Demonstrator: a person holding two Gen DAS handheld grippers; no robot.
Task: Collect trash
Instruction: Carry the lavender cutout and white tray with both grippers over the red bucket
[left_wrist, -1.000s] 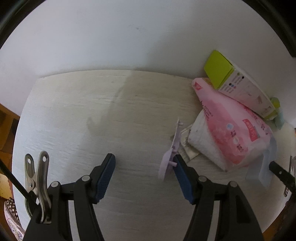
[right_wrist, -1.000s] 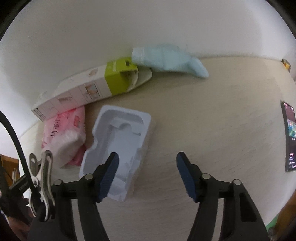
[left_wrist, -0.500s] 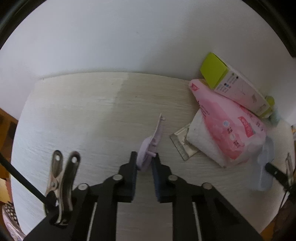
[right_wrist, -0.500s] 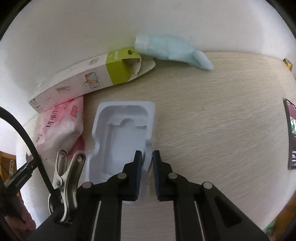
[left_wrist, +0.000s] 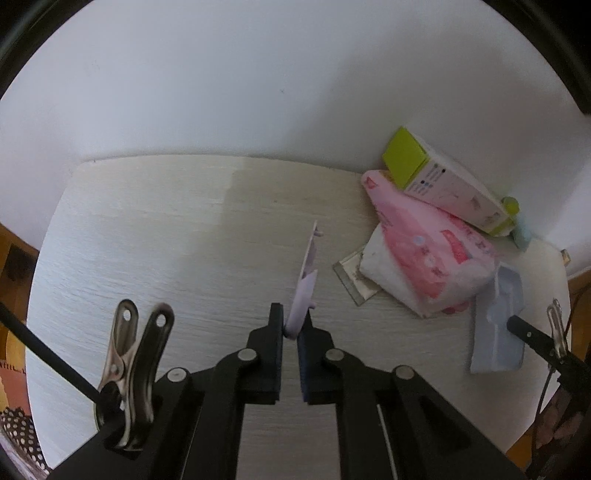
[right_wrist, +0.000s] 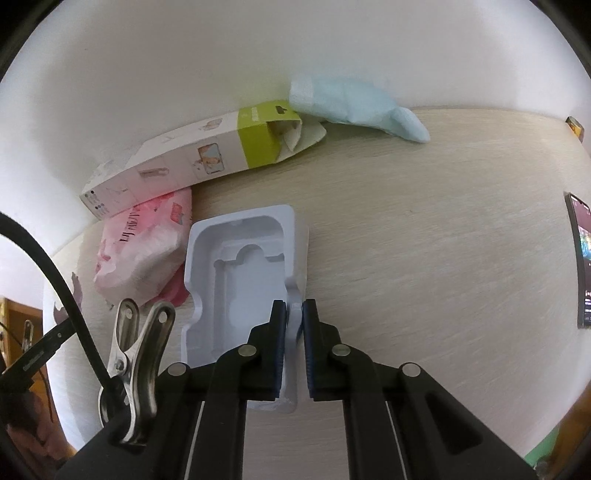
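Both claws closed — left claw (left_wrist: 290, 329) on lilac scrap (left_wrist: 303, 302), right claw (right_wrist: 294, 320) on white tray (right_wrist: 243, 280).

one carton (right_wrist: 192, 158), one pink pack (right_wrist: 144, 243), one plastic tray (right_wrist: 243, 288), one blue pouch (right_wrist: 354, 107), two claws (left_wrist: 290, 325) (right_wrist: 294, 321).

Wooden table (right_wrist: 443, 229) — phone (right_wrist: 583, 258) at edge

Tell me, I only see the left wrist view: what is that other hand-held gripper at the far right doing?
Observer: The right hand-held gripper is shut on the rim of a white moulded plastic tray.
Visitor: Is that green and white box sealed?
Observer: No, the green and white box has its far end flap open.
Visitor: Anything further right?
Observer: A phone with a lit screen lies near the table edge.
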